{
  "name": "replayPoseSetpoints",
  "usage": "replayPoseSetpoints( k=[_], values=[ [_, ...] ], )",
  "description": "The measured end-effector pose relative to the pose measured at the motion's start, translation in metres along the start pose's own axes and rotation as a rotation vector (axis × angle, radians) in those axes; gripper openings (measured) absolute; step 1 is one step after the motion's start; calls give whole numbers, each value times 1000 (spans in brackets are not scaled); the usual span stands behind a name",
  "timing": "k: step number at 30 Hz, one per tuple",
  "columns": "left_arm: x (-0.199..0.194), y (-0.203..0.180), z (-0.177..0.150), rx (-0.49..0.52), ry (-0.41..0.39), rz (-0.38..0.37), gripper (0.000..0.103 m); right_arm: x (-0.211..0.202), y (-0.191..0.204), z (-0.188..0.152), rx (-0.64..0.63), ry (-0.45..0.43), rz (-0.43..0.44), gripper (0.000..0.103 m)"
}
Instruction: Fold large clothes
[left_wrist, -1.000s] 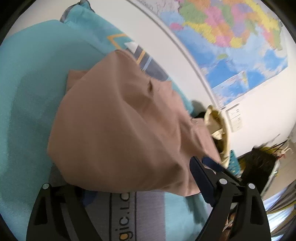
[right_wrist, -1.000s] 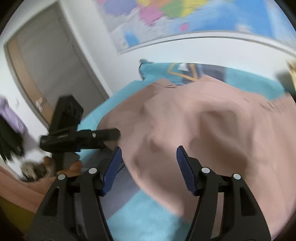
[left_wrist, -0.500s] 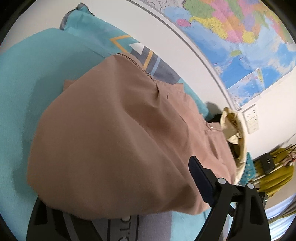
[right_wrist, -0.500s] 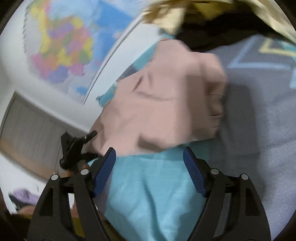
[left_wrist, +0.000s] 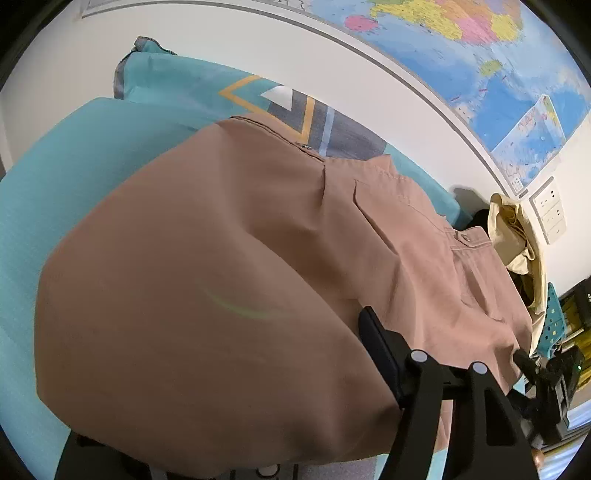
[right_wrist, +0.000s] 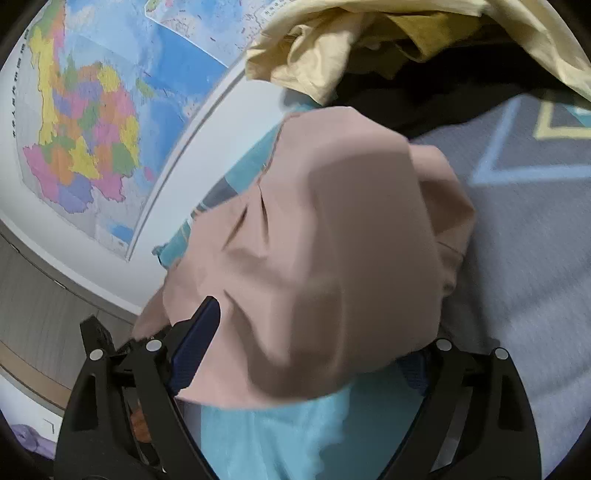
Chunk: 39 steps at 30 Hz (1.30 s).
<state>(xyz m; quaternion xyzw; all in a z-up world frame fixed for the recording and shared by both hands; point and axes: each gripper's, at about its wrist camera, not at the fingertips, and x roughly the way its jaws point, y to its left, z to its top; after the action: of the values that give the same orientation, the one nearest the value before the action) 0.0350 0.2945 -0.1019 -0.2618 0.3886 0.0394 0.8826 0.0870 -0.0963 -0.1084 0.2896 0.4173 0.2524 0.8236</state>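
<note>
Jaws both sides straddle brown garment (left_wrist: 229, 266); no legible writing.

hidden: left tongs (left_wrist: 236, 398) one finger under brown garment (left_wrist: 221, 277) | right tongs (right_wrist: 314, 354) right fingertip covered

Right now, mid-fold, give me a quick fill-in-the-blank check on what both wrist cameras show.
1. The garment being folded is ____ in colour.
2. It lies on a ____ bed cover.
3. Hanging on the wall behind the bed is a large colourful ____.
4. In the right wrist view, a pale ____ cloth is heaped beyond the garment.

Missing words: brown; turquoise; map; yellow
</note>
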Motion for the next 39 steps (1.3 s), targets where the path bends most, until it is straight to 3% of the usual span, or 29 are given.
replayPoseSetpoints(
  k=[6, 9, 12, 14, 15, 18, 20, 25, 28, 30, 32, 37, 39],
  values=[
    [2, -9, -1, 32, -6, 24, 75, 19, 6, 10, -39, -2, 16, 92],
    [7, -18, 0, 59, -2, 26, 88, 25, 9, 14, -46, -1, 32, 91],
    [11, -26, 0, 79, -13, 66, 92, 29, 5, 19, -25, 10, 50, 72],
    [13, -31, 0, 91, -24, 95, 91, 31, 0, 20, -3, 16, 63, 52],
    [14, -32, 0, 100, -28, 112, 91, 33, -2, 21, 2, 22, 68, 50],
    [15, -31, 2, 108, -34, 151, 77, 35, -5, 23, 17, 34, 83, 48],
    [15, -29, 4, 102, -34, 156, 69, 36, -5, 24, 26, 36, 87, 52],
    [18, -30, 6, 117, -25, 182, 66, 42, 4, 27, 23, 24, 74, 66],
    [19, -31, 7, 110, -28, 183, 66, 46, 8, 28, 26, 15, 56, 68],
    [19, -31, 9, 110, -32, 186, 66, 49, 10, 28, 25, 17, 50, 57],
    [19, -31, 9, 116, -38, 198, 55, 54, 6, 29, 41, 34, 69, 36],
    [16, -25, 16, 98, -25, 160, 38, 53, 7, 30, 40, 38, 117, 26],
    [15, -25, 18, 107, -24, 154, 37, 54, 7, 31, 38, 37, 105, 36]
  ],
)
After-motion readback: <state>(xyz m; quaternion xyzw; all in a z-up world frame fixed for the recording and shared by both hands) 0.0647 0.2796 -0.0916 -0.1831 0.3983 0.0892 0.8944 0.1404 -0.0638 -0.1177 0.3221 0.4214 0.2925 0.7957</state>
